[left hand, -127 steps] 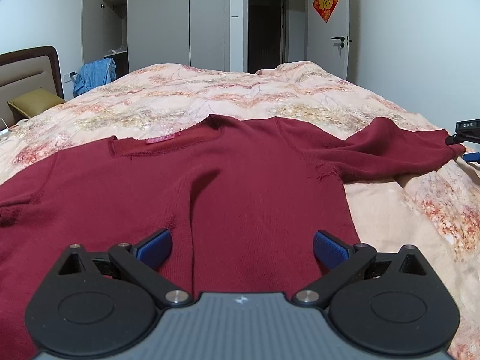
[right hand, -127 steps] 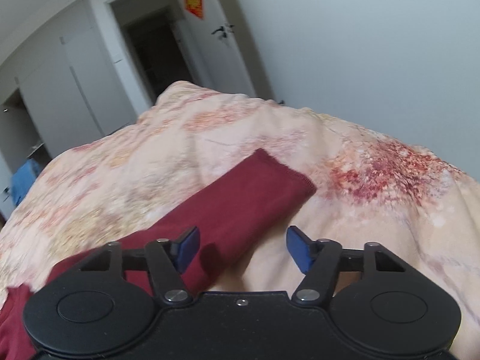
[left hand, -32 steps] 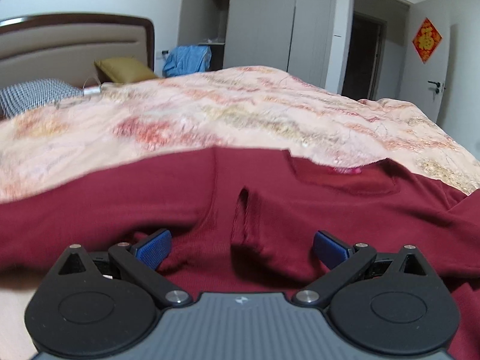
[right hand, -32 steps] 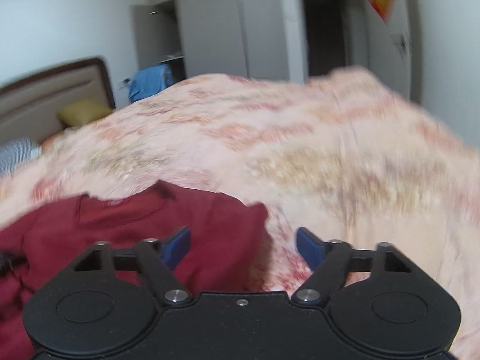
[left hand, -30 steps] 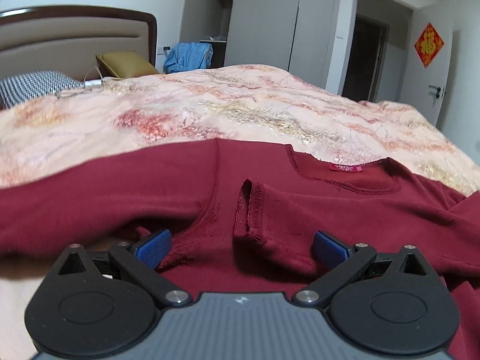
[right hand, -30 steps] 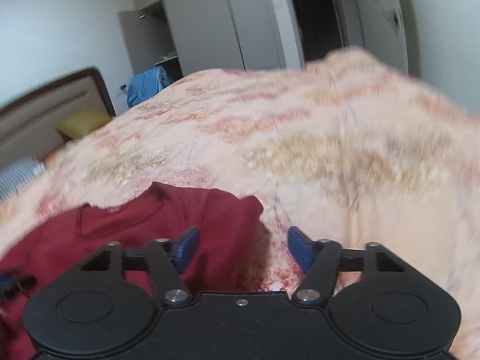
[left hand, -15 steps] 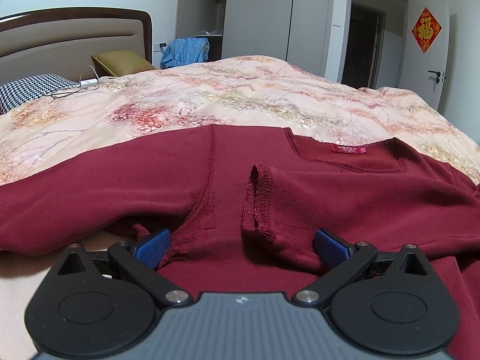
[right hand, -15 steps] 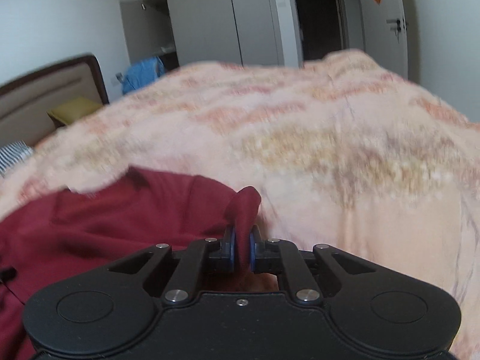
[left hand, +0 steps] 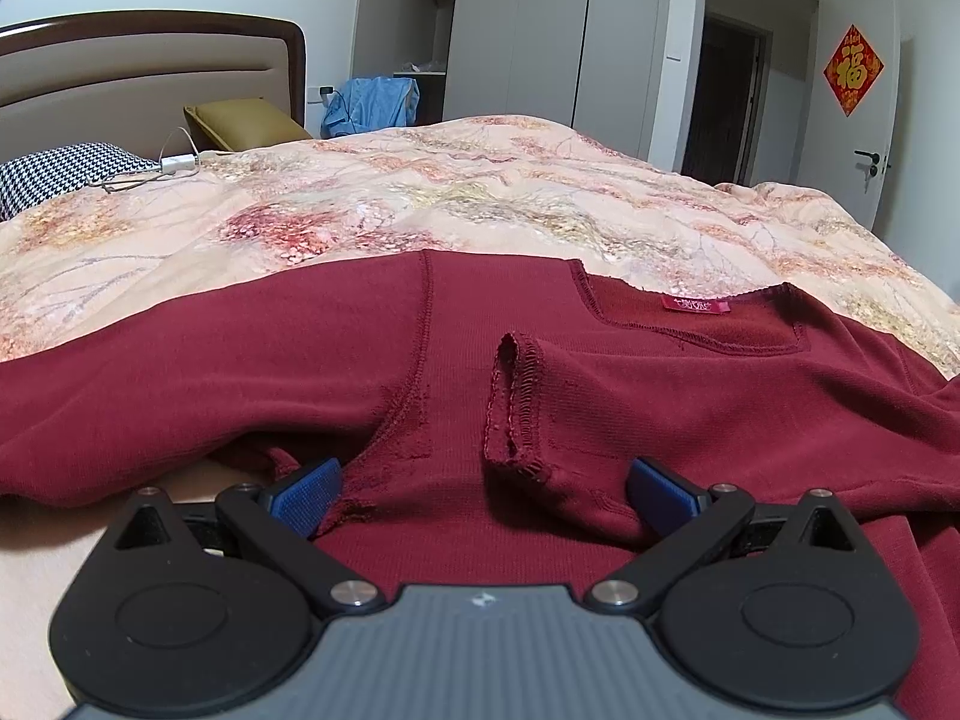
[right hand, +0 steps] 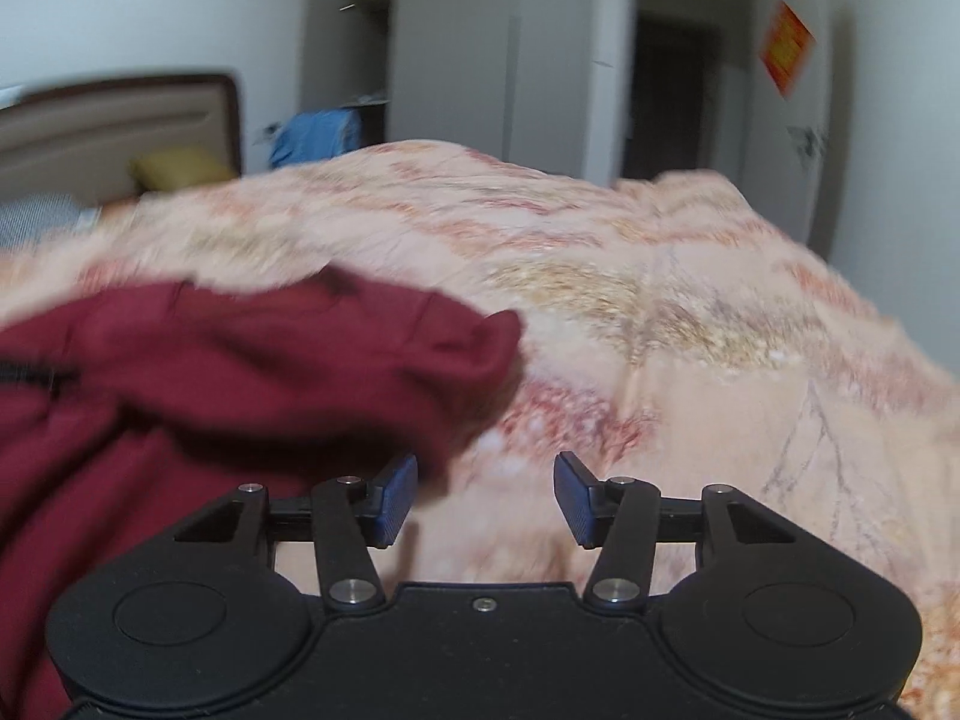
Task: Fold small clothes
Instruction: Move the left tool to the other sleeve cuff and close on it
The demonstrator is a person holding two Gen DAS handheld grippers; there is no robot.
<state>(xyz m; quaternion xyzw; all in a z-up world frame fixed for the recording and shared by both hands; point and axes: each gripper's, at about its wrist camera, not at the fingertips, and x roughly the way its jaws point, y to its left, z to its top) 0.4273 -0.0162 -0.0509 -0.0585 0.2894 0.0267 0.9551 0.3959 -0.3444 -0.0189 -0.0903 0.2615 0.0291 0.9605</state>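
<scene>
A dark red long-sleeved top (left hand: 690,396) lies spread on the bed, neckline and pink label facing away from me. Its right sleeve is folded across the chest, and the cuff (left hand: 510,408) lies near the middle. My left gripper (left hand: 483,489) stands open low over the top, straddling that cuff without pressing it. In the right wrist view the top (right hand: 240,372) is bunched at the left, blurred by motion. My right gripper (right hand: 485,498) is opening; only bedspread shows between its fingers, and the red cloth ends just beside the left fingertip (right hand: 396,495).
A peach floral bedspread (left hand: 480,198) covers the bed. At the head are a brown headboard (left hand: 150,72), an olive pillow (left hand: 240,120), a houndstooth pillow (left hand: 60,171) and a white charger with cable (left hand: 174,165). Wardrobes, a blue garment (left hand: 372,105) and doors stand behind.
My right gripper shut on the edge of the red top, swung sideways with it and has now let go, jaws parting. The left gripper stayed put and open.
</scene>
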